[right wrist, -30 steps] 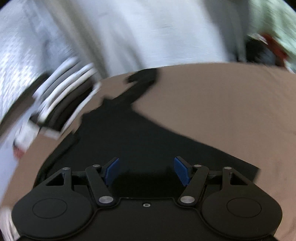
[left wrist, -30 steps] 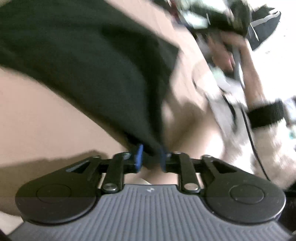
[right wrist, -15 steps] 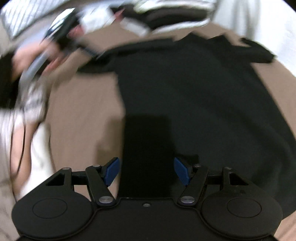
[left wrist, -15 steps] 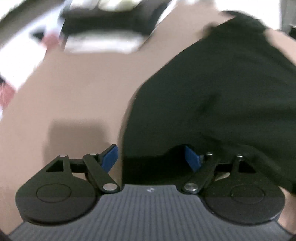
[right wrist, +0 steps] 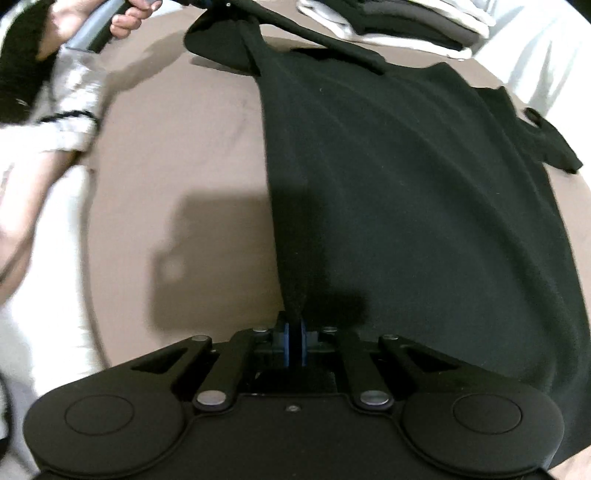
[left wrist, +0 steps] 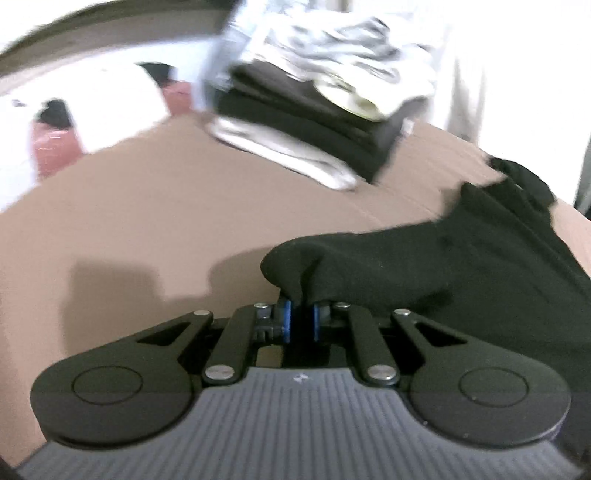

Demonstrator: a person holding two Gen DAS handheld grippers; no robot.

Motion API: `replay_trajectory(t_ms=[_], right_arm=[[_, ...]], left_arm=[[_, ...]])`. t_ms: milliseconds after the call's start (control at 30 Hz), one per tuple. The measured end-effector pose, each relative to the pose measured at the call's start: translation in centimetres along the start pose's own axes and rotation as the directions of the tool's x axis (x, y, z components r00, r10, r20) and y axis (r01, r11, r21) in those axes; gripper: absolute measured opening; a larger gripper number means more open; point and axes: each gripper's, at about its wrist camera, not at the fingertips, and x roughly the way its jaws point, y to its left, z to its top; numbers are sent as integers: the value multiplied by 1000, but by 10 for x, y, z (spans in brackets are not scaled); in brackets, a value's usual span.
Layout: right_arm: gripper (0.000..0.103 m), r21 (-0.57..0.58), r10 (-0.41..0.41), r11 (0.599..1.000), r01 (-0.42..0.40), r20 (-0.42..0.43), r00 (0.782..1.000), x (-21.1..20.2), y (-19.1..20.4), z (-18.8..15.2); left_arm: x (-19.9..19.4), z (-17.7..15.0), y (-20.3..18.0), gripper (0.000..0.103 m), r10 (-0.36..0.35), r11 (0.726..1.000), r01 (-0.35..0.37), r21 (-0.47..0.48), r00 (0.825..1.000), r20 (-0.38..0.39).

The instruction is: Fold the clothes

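Black T-shirt [right wrist: 406,206] is lying spread on the brown bed sheet [right wrist: 177,140], with one long side edge pinched at both ends. Right tongs [right wrist: 293,343] are gripping the hem corner nearest the camera; the jaws have just been closing, and dark cloth is sitting between the blue pads [right wrist: 284,343]. Left tongs [left wrist: 300,325] have likewise just been closing and are clamping a bunched fold of the shirt by the sleeve [left wrist: 295,266]; in the right wrist view the person's left hand [right wrist: 122,14] is holding that tool at the far end of the same edge.

Judging from this, the step in hand is carrying that side edge across the body of the shirt for a lengthwise fold. Doing it well probably means lifting both ends together, keeping the edge taut and straight between the two grips, and laying it down parallel to the opposite side so the sleeve tucks in without creasing. Uneven lifting would likely drag the rest of the shirt across the sheet.

Counting: one shirt being worked, two tongs, both gripping it, and one stack of folded clothes [left wrist: 306,122] waiting at the far side of the bed, its layers too blurred to number.
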Motion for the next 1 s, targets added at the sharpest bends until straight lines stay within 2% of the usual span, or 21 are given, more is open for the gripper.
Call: replay_trajectory(t_ms=[67,167,200,233,267,333,367,400,433,467,500,567,633,700,767,833,867,933,967,1000], right_arm=[[9,-36,53,998,-53,15,998,-1,4,-2],[9,-151,62,986,-65,-20,998,9,17,-6],[9,-156,68,985,-70,-17,998,7,16,-5],[9,-158,74,985,-75,-13,997,5,15,-4],[9,-161,80,984,-80,-9,997,4,14,-2],[8,-121,145,982,-142,19,989,-9,0,-4],[8,-108,194,976,-190,34,980,-12,-5,-3],[6,-102,237,967,-233,30,971,-11,-6,-4],[5,-96,279,957,-275,25,960,-10,-7,-5],[5,-105,277,956,-276,3,961,-5,-5,-5],[5,-115,272,955,-273,-20,962,1,-3,-5],[5,-119,269,955,-273,-47,962,11,-2,-3],[7,-91,281,955,-282,-22,959,11,-10,2],[12,-33,304,952,-303,64,950,1,-23,4],[15,53,340,934,-352,161,927,-10,-43,6],[32,147,339,913,-381,248,908,-16,-60,4],[36,195,328,900,-391,288,900,-18,-67,3],[38,279,304,873,-401,333,893,-21,-84,3],[38,322,288,857,-403,349,892,-22,-92,3],[38,368,286,830,-420,367,885,-27,-102,4]], left_arm=[[-4,-15,10,10,10,998,-12,-55,999,-38],[-6,-27,16,10,42,993,-49,-112,997,-65],[-6,-31,17,10,52,990,-61,-130,996,-74],[-15,-32,17,10,58,987,-63,-147,998,-35],[-29,-31,13,10,70,987,-64,-148,997,36],[-55,-36,4,10,123,987,-104,-120,978,166],[-63,-42,-3,10,149,986,-130,-109,968,200],[-62,-48,-6,10,151,985,-133,-108,971,187],[-55,-52,-4,10,132,986,-117,-117,982,134],[-44,-58,3,10,109,982,-100,-160,993,51],[-31,-65,11,10,82,972,-89,-219,996,-41],[-16,-75,28,10,32,938,-79,-336,989,-143],[-21,-76,36,12,14,920,-65,-386,991,-135],[-24,-71,34,13,22,926,-58,-373,995,-100],[-24,-72,30,13,28,931,-57,-361,996,-86],[-19,-72,30,14,5,932,-45,-361,994,-111],[-18,-72,30,15,-12,932,-34,-360,992,-126],[-11,-69,29,26,-44,934,-13,-358,988,-151],[-5,-67,28,29,-47,935,-11,-354,987,-155],[-1,-66,26,34,-47,937,-11,-348,986,-159]])
